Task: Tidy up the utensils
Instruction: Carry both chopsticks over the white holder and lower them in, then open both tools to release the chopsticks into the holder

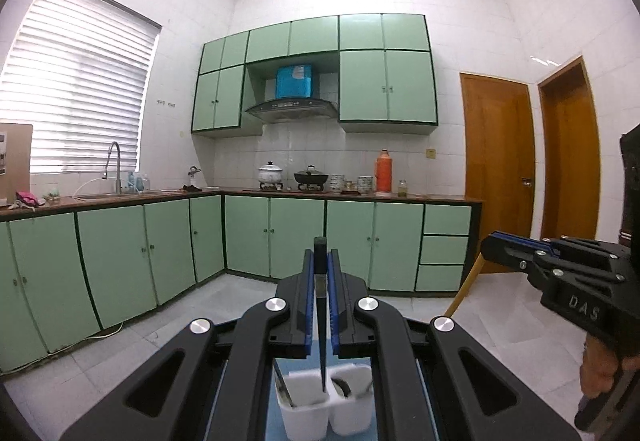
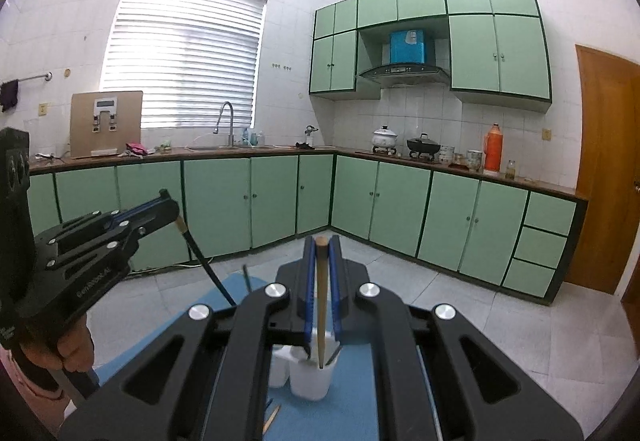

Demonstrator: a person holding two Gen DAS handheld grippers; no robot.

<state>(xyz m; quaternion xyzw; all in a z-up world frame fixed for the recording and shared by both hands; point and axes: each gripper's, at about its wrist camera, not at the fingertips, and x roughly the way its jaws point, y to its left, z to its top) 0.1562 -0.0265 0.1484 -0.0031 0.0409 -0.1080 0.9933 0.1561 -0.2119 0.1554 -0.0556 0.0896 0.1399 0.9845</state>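
Black chopstick [image 1: 322, 321]: clamped in left gripper [image 1: 321, 265], tip over white holder [image 1: 308, 415]. Wooden chopstick [image 2: 321, 305]: clamped in right gripper [image 2: 321, 253], tip probably inside the cup. Risk: long sticks pivoting between fingers, missing compartments, tipping holder off blue mat [image 2: 352, 401].

Two cups [image 2: 310, 377] stand side by side on the mat [image 2: 352, 409]; a stick, perhaps [image 2: 272, 416], lies before them.

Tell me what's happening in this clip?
A person holds a claw in each hand above white cups on a blue mat. The left claw is shut on a dark chopstick, the right claw on a wooden chopstick. Each stick's lower tip hangs at the cups; other utensils already stand inside.
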